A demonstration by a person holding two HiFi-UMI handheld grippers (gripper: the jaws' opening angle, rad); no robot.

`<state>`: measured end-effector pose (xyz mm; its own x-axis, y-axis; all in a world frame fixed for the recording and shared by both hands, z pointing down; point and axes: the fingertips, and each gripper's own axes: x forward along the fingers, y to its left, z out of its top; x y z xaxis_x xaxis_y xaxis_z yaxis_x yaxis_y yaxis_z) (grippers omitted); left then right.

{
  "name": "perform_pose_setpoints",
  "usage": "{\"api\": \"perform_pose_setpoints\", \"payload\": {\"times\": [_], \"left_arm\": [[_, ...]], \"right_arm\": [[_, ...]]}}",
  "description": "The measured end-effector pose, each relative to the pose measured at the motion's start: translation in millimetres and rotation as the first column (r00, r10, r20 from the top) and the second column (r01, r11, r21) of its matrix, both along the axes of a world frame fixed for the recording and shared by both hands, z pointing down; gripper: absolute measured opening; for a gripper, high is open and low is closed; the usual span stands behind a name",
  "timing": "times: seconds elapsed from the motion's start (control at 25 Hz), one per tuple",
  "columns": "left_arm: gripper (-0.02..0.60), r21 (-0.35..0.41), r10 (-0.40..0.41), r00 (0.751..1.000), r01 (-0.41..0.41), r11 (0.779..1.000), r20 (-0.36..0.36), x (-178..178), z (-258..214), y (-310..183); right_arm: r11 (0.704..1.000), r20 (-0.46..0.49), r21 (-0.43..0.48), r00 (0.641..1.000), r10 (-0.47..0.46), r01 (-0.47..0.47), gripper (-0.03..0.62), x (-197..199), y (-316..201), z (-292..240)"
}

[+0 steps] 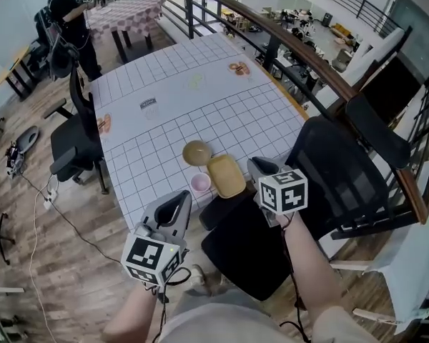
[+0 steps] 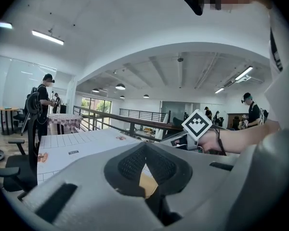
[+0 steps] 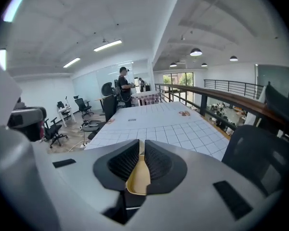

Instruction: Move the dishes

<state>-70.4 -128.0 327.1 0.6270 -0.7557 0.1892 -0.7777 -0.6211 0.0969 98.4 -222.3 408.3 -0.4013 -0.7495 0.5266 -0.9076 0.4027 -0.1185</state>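
Note:
Three dishes sit near the front edge of the white grid-cloth table [image 1: 200, 98]: a tan round bowl [image 1: 197, 152], a yellow rectangular dish [image 1: 226, 176] and a small pink cup [image 1: 200, 184]. My left gripper [image 1: 180, 197] hovers just in front of the pink cup. Its jaws are shut with nothing in them. My right gripper [image 1: 256, 164] is at the yellow dish's right edge, jaws close together, holding nothing that I can see. The yellow dish [image 2: 145, 184] shows through the left jaws' lower gap. It [image 3: 138, 177] also shows between the right jaws.
A black office chair [image 1: 343, 170] stands at the table's right, another [image 1: 75, 138] at its left. A dark seat pad [image 1: 250, 245] lies below the table edge. A railing [image 1: 286, 41] runs along the far right. A person [image 1: 68, 20] stands by a checked table at the back.

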Motion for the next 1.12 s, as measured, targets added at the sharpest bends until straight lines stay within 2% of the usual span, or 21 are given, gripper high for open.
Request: {"api": "perform_pose_setpoints", "payload": {"times": [0.16,0.32,0.56,0.8,1.0,1.12], "left_arm": [[0.014,0.032,0.001,1.0,-0.001,0.999,-0.013,12,-20,6],[0.014,0.087,-0.007,1.0,0.01,0.996,-0.028,2,-42,19],[0.014,0.159,-0.01,0.999,0.017,0.987,-0.044,-2,-83,39],[0.014,0.251,0.013,0.997,-0.031,0.968,0.072,4,-122,68],[0.014,0.287,0.036,0.997,-0.055,0.956,0.074,10,-176,102],[0.014,0.292,0.03,0.998,-0.046,0.955,0.059,-2,-179,107]], "right_arm": [[0.996,0.013,0.083,0.999,-0.041,0.039,0.043,5,19,-51],[0.978,0.016,0.196,0.997,-0.079,0.075,0.037,-10,52,-106],[0.925,-0.012,0.354,0.99,-0.141,0.136,0.035,-26,97,-185],[0.864,-0.034,0.478,0.987,-0.158,0.155,0.034,-33,134,-243],[0.827,-0.019,0.541,0.985,-0.173,0.156,0.034,-32,172,-289],[0.803,-0.017,0.58,0.988,-0.156,0.137,0.034,-36,178,-290]]}}
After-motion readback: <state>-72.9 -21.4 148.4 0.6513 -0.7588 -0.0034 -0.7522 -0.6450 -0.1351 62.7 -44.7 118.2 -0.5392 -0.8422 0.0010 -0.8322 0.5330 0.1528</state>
